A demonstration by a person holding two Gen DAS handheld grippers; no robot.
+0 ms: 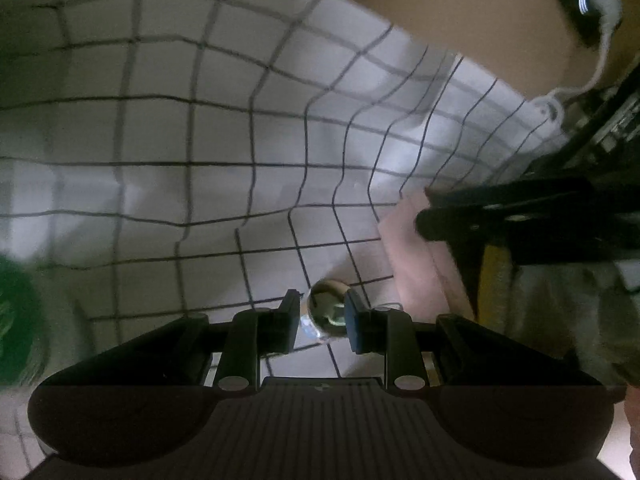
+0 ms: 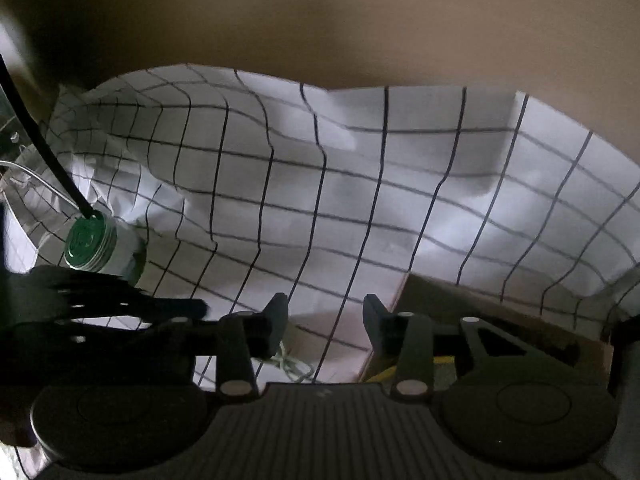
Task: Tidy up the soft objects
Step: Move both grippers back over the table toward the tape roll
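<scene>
Cloth: white sheet with a dark grid [image 1: 248, 128], rumpled into folds and spread over most of both views; in the right wrist view it humps up in ridges [image 2: 360, 200].
Left tongs [image 1: 322, 316]: pointing down at the sheet, jaws narrowly apart with a shiny rounded object [image 1: 326, 312] between them; whether the pads press on it, I cannot tell.
Right tongs [image 2: 325, 322]: jaws apart and gripping nothing, hovering over the sheet's near edge, where a fold shows in the gap.
Right tongs in the left view: dark fingers [image 1: 492, 216] reaching in from the right, lying over a pink cloth [image 1: 416, 256] just beside the sheet.
Left tongs in the right view: dark arm [image 2: 120, 308] low on the left.
Canister: pale cylinder with a green lid [image 2: 90, 240], lying on the sheet at the left.
Cable: black cord [image 2: 44, 152] running to the green lid.
Corner: brown surface with a yellow strip [image 2: 440, 360] under the sheet's lifted edge.
</scene>
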